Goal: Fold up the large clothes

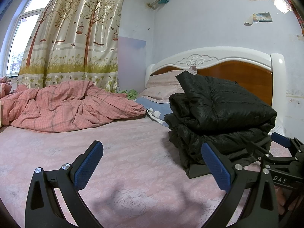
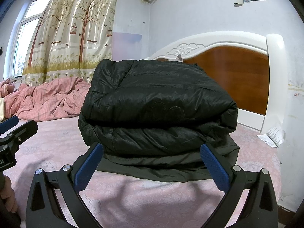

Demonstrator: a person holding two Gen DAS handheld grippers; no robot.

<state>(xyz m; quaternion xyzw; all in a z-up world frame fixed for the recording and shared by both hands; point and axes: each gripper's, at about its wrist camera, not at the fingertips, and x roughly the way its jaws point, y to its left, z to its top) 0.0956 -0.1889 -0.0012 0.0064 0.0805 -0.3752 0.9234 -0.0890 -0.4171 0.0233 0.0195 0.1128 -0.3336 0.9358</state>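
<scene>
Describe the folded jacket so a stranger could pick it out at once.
Find the bed's white-and-wood headboard. In front of it, on the pink floral sheet, sits the black puffer jacket, folded into a thick stack. It is the only black, shiny item; the nearby pink checked quilt lies crumpled.

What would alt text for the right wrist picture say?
A folded black puffy jacket sits on a pink floral bed, straight ahead of the open right tongs, which hold nothing. A rumpled pink checked quilt lies behind.

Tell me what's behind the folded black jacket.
Behind the folded black puffer jacket stands the wood-and-white headboard; the left wrist view shows stacked pillows beside it. The jacket hides whatever lies directly behind it.
</scene>
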